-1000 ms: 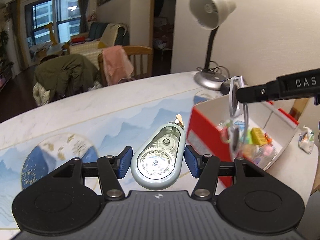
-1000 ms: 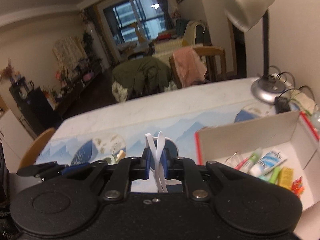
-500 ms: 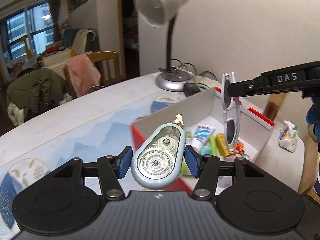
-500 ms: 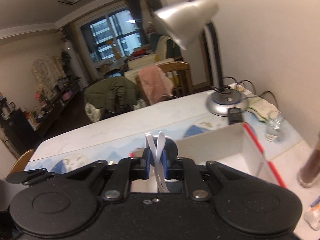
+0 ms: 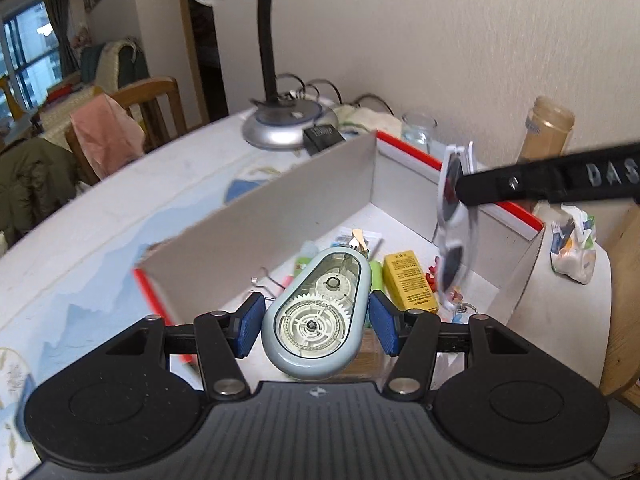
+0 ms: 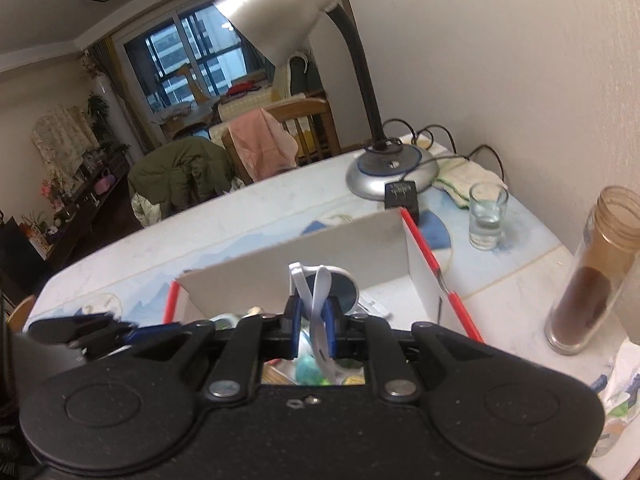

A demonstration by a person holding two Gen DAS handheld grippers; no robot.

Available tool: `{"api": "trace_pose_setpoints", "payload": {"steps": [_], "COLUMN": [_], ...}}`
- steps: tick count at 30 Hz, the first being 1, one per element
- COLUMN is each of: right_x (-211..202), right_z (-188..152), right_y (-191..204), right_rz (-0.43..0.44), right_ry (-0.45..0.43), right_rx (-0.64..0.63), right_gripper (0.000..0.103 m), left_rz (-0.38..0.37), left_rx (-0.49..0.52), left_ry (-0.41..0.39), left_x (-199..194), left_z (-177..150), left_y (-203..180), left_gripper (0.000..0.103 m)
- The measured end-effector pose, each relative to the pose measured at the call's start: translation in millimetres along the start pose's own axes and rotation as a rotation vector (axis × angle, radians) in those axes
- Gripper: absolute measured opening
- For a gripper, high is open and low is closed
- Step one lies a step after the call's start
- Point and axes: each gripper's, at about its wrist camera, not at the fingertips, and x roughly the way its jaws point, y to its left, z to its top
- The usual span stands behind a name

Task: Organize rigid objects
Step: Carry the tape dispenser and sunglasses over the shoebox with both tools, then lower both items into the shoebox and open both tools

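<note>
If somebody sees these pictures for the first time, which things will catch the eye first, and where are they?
First, the pale blue correction tape dispenser with visible gears, held in the left tool over the open box. Next, the white sunglasses, folded, clamped in the right tool and hanging above the box's right side. Behind the box stands a silver desk lamp by the wall.

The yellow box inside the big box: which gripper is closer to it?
Left. The left gripper hangs right beside the yellow box, holding the correction tape. The right gripper is higher, with the sunglasses.
</note>
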Motion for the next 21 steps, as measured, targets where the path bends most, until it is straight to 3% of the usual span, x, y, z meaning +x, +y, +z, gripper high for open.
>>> {"api": "trace_pose_setpoints", "payload": {"steps": [10, 21], "right_x": [35.5, 79.3], "right_z": [-0.9, 2.8], "right_y": [-11.7, -20.2], "right_rz": [-0.008, -0.015], "right_ry": [0.083, 0.164], "right_rx": [-0.023, -0.035], "right_gripper": [0.011, 0.012], "left_rz": [-0.024, -0.031], "left_rx": [0.03, 0.033], "left_ry": [0.113, 0.17], "left_x": [49.1, 73.1], "left_z": [11.0, 18.3], "left_y": [-11.8, -9.4], "left_gripper": [0.056, 0.056]}}
